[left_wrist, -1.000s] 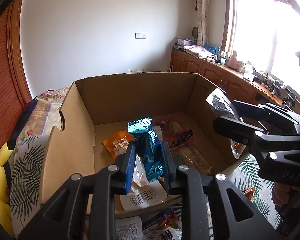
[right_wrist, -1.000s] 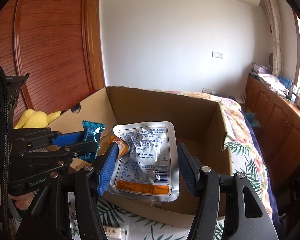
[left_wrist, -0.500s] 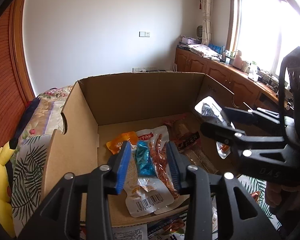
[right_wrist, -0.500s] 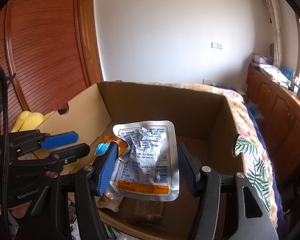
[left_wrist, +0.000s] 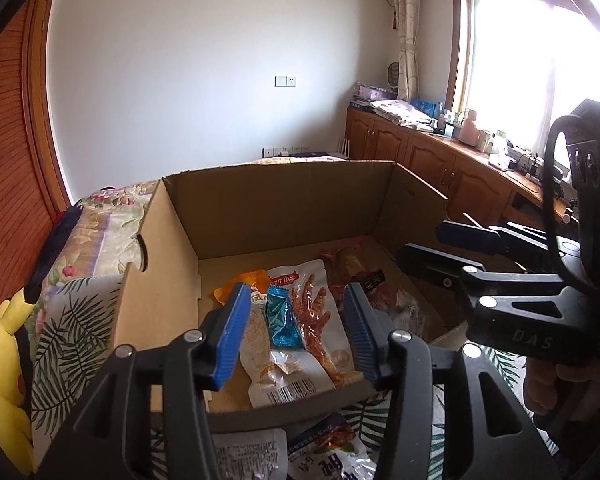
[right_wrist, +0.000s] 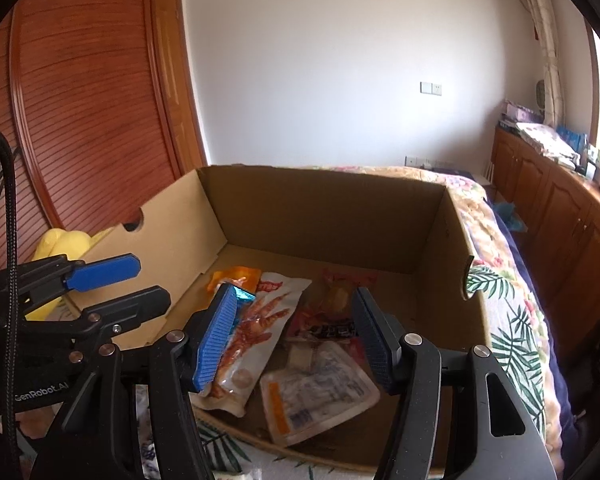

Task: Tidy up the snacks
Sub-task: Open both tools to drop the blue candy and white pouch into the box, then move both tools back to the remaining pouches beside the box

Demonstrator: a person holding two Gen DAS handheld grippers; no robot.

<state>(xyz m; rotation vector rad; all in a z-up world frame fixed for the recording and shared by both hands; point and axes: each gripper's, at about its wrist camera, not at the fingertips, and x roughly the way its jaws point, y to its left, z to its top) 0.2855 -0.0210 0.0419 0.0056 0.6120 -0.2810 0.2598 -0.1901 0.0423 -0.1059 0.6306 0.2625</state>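
An open cardboard box (left_wrist: 284,204) (right_wrist: 324,208) sits on a leaf-print bedspread and holds several snack packets. A small blue packet (left_wrist: 282,322) lies on a clear chicken-feet pouch (left_wrist: 316,320) (right_wrist: 256,320). A silver pouch with an orange stripe (right_wrist: 320,388) lies flat at the box's near right. My left gripper (left_wrist: 296,332) is open and empty above the box's near edge. My right gripper (right_wrist: 296,340) is open and empty above the silver pouch; it also shows in the left wrist view (left_wrist: 432,252).
Two more snack packets (left_wrist: 332,456) lie on the bedspread in front of the box. A yellow plush toy (left_wrist: 0,344) sits left of the box. Wooden cabinets (left_wrist: 440,160) run along the window wall on the right. A wooden wardrobe (right_wrist: 80,120) stands at the left.
My left gripper opened and dropped the blue packet into the box. My right gripper opened and let the silver pouch fall into the box. Both grippers rose a little.
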